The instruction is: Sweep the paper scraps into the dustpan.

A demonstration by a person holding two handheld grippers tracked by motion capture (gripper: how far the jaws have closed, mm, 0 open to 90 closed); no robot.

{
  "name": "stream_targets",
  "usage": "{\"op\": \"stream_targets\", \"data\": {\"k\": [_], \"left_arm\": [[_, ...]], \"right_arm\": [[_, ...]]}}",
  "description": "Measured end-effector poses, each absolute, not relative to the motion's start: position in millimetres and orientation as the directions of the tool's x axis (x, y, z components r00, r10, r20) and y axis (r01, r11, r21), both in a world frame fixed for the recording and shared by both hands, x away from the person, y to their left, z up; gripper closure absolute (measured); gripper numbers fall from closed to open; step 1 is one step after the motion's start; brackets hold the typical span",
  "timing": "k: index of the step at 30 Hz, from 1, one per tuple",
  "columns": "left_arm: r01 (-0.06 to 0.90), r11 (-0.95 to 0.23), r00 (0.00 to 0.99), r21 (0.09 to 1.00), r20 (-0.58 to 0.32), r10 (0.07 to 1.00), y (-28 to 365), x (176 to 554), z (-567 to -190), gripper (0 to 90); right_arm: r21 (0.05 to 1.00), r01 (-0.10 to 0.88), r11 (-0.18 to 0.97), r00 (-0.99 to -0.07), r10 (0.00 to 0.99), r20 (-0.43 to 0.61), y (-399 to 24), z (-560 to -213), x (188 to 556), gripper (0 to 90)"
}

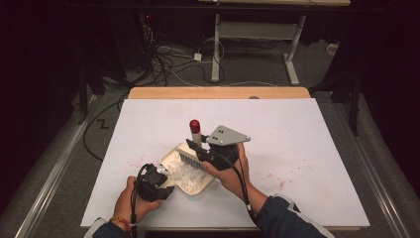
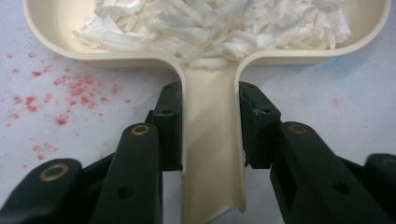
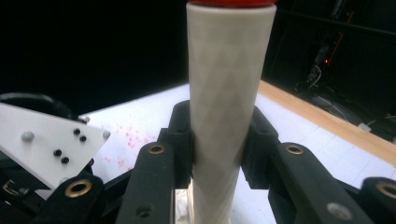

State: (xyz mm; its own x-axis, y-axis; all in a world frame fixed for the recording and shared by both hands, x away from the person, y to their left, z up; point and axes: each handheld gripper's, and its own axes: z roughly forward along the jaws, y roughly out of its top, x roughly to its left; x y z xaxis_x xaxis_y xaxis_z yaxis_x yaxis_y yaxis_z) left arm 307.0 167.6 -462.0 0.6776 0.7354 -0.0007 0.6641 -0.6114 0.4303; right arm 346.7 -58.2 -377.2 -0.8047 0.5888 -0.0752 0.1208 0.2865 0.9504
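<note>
High view: white table [image 1: 297, 148] with faint red specks [image 1: 131, 161] on its left part. Left hand [image 1: 130, 201] low at the near edge, holding the left gripper [image 1: 157, 179], which points up-right at a cream dustpan [image 1: 198, 187]. Dustpan sits flat on the table, near the front edge, left of centre, with a pile of white shredded scraps [image 1: 185, 174] in it. Just right of that, the right hand [image 1: 233, 171] holds the right gripper [image 1: 198, 148] over the pan's far side; grey three-cornered plate [image 1: 227, 135] on top. Brush [image 1: 195, 144] is in it, handle upright with a red cap up, bristle row down at the scraps; contact with them can't be told.

Left gripper view: left gripper [image 2: 210, 126] clamped on the dustpan [image 2: 210, 154] handle, both pads pressed against its sides. Pan tray ahead, full of white scraps [image 2: 215, 28]. Red specks [image 2: 70, 91] on the table [image 2: 336, 84] left of the handle.

Right gripper view: right gripper [image 3: 218, 149] closed around the cream brush [image 3: 229, 93] handle, pads tight on both sides, red cap at the top edge. Left gripper's plate [image 3: 51, 140] shows at lower left. White table [image 3: 303, 135] behind, wooden edge strip [image 3: 327, 121] at right.
</note>
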Motion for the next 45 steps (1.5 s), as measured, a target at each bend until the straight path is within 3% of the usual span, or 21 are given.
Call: {"op": "stream_targets", "data": {"k": [9, 24, 37, 45], "left_arm": [[0.669, -0.611, 0.673, 0.423, 0.005, 0.739, 179, 302, -458, 63.4], [0.660, -0.636, 0.690, 0.399, 0.010, 0.723, 174, 292, -461, 63.5], [0.649, -0.644, 0.699, 0.405, 0.015, 0.715, 166, 292, -461, 63.4], [0.650, -0.642, 0.699, 0.407, 0.011, 0.715, 167, 293, -461, 63.3]], "right_arm": [[0.968, 0.090, 0.232, -0.759, 0.646, -0.085, -93, -360, 355, 69.9], [0.939, 0.166, 0.303, -0.727, 0.681, -0.091, -140, -388, 325, 69.9], [0.935, 0.149, 0.320, -0.810, 0.582, -0.070, -91, -392, 305, 69.7], [0.947, 0.120, 0.299, -0.834, 0.548, -0.067, -90, -379, 302, 69.8]]}}
